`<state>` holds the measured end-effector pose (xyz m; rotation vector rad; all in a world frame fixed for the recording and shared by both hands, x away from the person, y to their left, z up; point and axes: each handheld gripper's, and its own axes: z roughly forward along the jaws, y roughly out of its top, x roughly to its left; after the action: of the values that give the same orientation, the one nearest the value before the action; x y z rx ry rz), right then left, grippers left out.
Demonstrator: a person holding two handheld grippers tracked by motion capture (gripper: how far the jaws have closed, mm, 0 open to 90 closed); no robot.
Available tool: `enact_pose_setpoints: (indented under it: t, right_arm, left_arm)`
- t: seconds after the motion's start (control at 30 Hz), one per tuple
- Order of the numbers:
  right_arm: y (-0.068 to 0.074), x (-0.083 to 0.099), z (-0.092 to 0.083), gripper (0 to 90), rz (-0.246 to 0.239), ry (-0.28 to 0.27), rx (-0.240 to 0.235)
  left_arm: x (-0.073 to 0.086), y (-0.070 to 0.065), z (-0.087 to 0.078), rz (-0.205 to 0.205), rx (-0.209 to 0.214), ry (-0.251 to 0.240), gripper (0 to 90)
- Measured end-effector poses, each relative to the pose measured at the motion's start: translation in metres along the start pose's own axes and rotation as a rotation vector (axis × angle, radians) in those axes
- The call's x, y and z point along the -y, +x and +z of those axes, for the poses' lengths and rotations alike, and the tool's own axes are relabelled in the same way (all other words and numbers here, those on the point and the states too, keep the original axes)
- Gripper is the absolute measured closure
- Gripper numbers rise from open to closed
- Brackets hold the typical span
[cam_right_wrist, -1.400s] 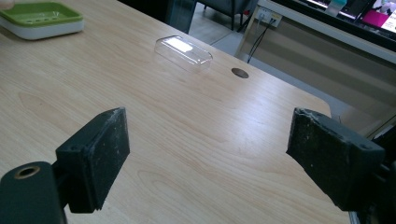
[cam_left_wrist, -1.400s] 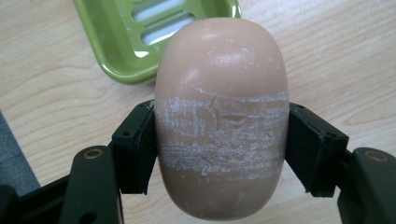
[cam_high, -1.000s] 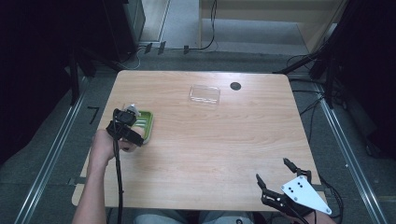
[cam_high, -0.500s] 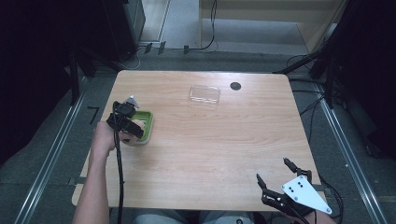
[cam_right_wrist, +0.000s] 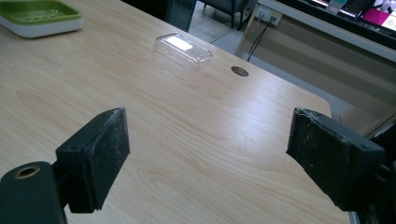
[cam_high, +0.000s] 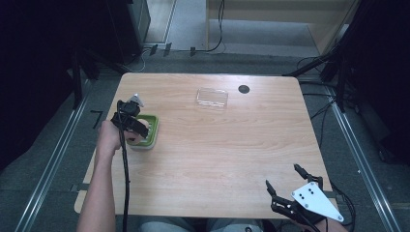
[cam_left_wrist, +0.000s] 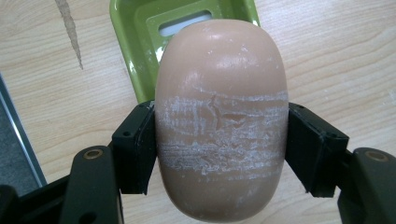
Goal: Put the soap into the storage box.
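A tan oval bar of soap (cam_left_wrist: 219, 121), scuffed white across its middle, sits clamped between the two black pads of my left gripper (cam_left_wrist: 219, 154). Just beyond the soap lies a green soap dish (cam_left_wrist: 135, 28) with a slotted floor. In the high view my left gripper (cam_high: 131, 123) hovers over the left part of the green dish (cam_high: 152, 126), near the table's left edge. My right gripper (cam_high: 282, 176) stands open at the front right corner, and in the right gripper view its wide-apart pads (cam_right_wrist: 100, 154) have nothing between them.
A clear plastic lid (cam_high: 212, 98) lies on the far middle of the wooden table, with a dark round hole (cam_high: 243, 89) beside it. The right gripper view also shows the lid (cam_right_wrist: 183, 50), the hole (cam_right_wrist: 239, 70) and the dish (cam_right_wrist: 39, 16). Cables trail behind the table.
My left hand has shifted a little toward the table's far side with the soap still clamped. The right gripper has stayed where it was.
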<state>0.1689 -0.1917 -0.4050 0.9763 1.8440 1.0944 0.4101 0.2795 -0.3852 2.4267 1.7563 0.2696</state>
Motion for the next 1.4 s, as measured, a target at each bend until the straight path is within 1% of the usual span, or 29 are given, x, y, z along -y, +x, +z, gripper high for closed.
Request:
enact_pose_setpoints:
  t: [0.03, 0.1, 0.23, 0.3, 0.47, 0.57, 0.73, 0.87, 0.9, 0.97, 1.07, 1.13, 1.2, 1.27, 1.4]
  right_arm:
    - [0.000, 0.000, 0.000, 13.3, -0.001, 0.000, 0.000]
    - [0.000, 0.000, 0.000, 13.3, -0.002, 0.001, 0.000]
    - [0.000, 0.000, -0.001, 13.3, -0.002, 0.003, 0.000]
    - [0.000, 0.000, -0.001, 13.3, -0.002, 0.004, 0.000]
    - [-0.001, 0.001, -0.001, 13.3, 0.003, 0.004, 0.004]
    - [-0.001, 0.001, -0.001, 13.3, 0.002, 0.005, 0.004]
    - [-0.001, 0.001, -0.001, 13.3, 0.001, 0.005, 0.004]
    - [-0.001, 0.001, -0.002, 13.3, 0.001, 0.004, 0.007]
    - [-0.001, 0.001, -0.002, 13.3, 0.002, 0.003, 0.008]
    - [-0.001, 0.001, -0.002, 13.3, 0.000, 0.004, 0.008]
    - [-0.001, 0.001, -0.002, 13.3, 0.000, 0.003, 0.007]
    - [-0.001, 0.001, -0.002, 13.3, 0.000, 0.004, 0.006]
    - [-0.001, 0.001, -0.002, 13.3, 0.001, 0.006, 0.007]
    - [-0.001, 0.001, -0.002, 13.3, 0.000, 0.006, 0.007]
    - [-0.001, 0.001, -0.002, 13.3, 0.000, 0.004, 0.007]
  left_arm:
    - [-0.001, 0.001, 0.001, -0.004, 0.002, 0.000, 33.7]
    - [-0.002, 0.001, 0.003, -0.011, -0.008, 0.000, 33.7]
    - [-0.005, 0.002, 0.006, -0.024, -0.003, -0.004, 33.7]
    - [-0.007, 0.002, 0.009, -0.026, -0.003, -0.006, 33.7]
    - [-0.011, 0.002, 0.016, -0.028, -0.007, 0.014, 33.7]
    - [-0.013, 0.002, 0.020, -0.028, -0.019, 0.017, 33.7]
    - [-0.016, 0.003, 0.026, -0.050, -0.028, 0.014, 33.7]
    - [-0.016, 0.006, 0.030, -0.071, -0.015, 0.009, 33.7]
    - [-0.016, 0.006, 0.031, -0.078, -0.017, 0.001, 33.7]
    - [-0.016, 0.007, 0.033, -0.083, -0.020, 0.000, 33.7]
    - [-0.017, 0.008, 0.035, -0.094, -0.009, -0.010, 33.7]
    - [-0.017, 0.007, 0.038, -0.096, -0.016, -0.011, 33.7]
    - [-0.018, 0.006, 0.040, -0.104, -0.011, -0.018, 33.7]
    - [-0.018, 0.006, 0.041, -0.102, -0.014, -0.020, 33.6]
    - [-0.018, 0.006, 0.044, -0.108, -0.011, -0.013, 33.6]
